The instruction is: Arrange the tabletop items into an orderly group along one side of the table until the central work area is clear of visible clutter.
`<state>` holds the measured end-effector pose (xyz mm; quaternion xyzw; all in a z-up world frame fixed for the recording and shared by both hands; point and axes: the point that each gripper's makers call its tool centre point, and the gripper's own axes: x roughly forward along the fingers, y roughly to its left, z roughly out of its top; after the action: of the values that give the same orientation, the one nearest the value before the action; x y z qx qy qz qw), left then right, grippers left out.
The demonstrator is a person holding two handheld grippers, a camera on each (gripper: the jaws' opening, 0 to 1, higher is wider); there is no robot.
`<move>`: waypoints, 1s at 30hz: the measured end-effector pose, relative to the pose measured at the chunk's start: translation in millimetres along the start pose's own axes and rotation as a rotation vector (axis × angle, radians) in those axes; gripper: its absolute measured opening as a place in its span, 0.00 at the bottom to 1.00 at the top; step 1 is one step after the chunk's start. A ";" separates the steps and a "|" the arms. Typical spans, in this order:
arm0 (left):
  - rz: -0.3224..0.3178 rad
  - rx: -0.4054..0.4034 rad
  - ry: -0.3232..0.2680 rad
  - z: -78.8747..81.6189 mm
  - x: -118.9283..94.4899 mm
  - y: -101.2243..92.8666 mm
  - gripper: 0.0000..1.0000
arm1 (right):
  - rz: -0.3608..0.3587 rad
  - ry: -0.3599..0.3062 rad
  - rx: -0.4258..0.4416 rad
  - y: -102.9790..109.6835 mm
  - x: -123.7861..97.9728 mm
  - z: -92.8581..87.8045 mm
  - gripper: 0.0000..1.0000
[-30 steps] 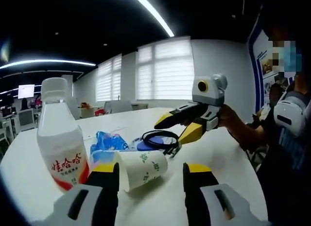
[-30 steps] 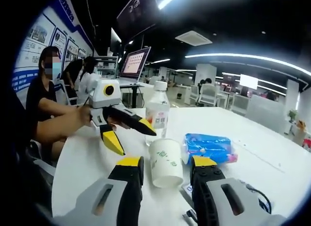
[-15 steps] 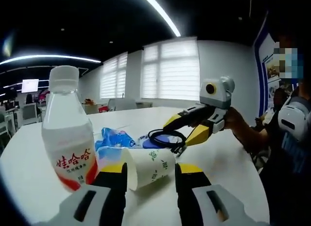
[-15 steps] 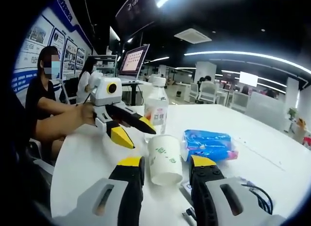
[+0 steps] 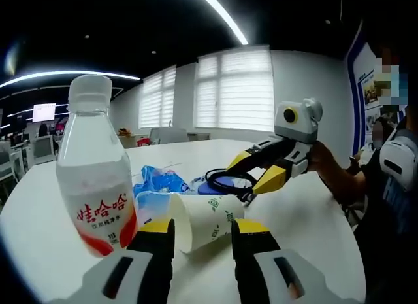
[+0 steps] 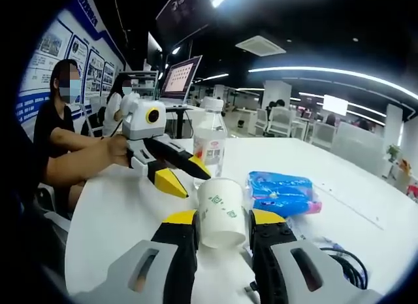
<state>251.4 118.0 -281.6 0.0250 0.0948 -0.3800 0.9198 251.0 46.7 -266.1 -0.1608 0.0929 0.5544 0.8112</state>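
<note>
The paper cup lies tipped on the white table beside the drink bottle, between the open left gripper and open right gripper; thin-walled and crushable, it probably wants a gentle mid-body squeeze.

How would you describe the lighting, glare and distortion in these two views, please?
Left gripper view: bright blinds wash out at the back, ceiling light strips bow with the fisheye, and the near bottle bulges but stays readable. Right gripper view: dim ceiling with curved light strips, the paper cup evenly lit and fairly sharp.
</note>
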 end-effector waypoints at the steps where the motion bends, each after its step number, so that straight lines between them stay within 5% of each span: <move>1: 0.000 -0.004 -0.003 0.9 0.1 -0.2 0.30 | -0.001 0.001 -0.001 0.0 0.1 -0.6 0.23; 30: 0.003 -0.016 0.015 -1.2 11.8 -10.0 0.20 | 0.038 0.055 -0.007 7.2 11.5 -14.3 0.12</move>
<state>252.3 102.9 -284.8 0.0206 0.1045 -0.3777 0.9198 249.0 53.9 -284.4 -0.1770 0.1161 0.5653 0.7972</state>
